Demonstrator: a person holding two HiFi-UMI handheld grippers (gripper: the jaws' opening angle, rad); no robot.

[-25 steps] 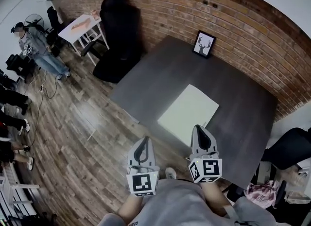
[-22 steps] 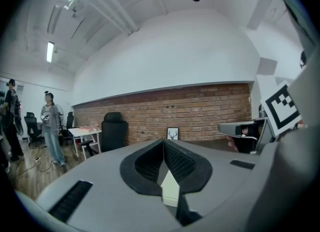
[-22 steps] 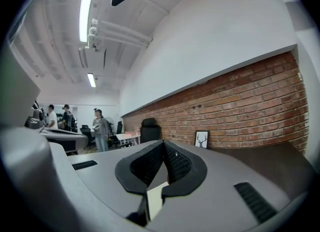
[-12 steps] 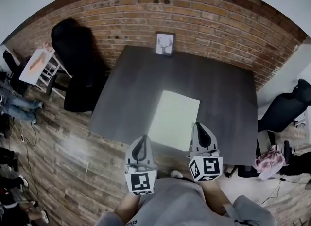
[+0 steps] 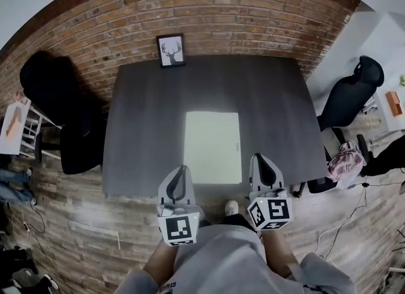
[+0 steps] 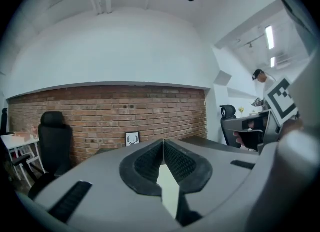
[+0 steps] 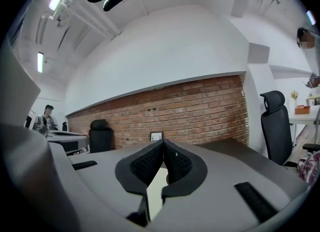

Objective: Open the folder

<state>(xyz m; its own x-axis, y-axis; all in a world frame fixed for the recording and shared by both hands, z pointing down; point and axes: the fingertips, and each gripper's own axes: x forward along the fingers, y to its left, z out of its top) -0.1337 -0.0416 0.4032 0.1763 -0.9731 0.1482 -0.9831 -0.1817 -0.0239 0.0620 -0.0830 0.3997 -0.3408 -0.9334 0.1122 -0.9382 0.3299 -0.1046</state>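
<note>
A pale folder lies flat and closed on the dark grey table, near its front edge. My left gripper hovers at the front edge, just left of the folder's near corner, shut and empty. Over the front edge to the folder's right, my right gripper is likewise shut on nothing. A sliver of the folder shows behind the closed jaws in the left gripper view, and the folder shows the same way in the right gripper view. Neither gripper touches it.
A framed deer picture leans on the brick wall at the table's far edge. A black chair stands left of the table, an office chair right. A pink bag lies on the wooden floor.
The view has swung round, so the table now sits square in front. Both grippers came along with the turn and stay shut; the folder has not moved on the table.
</note>
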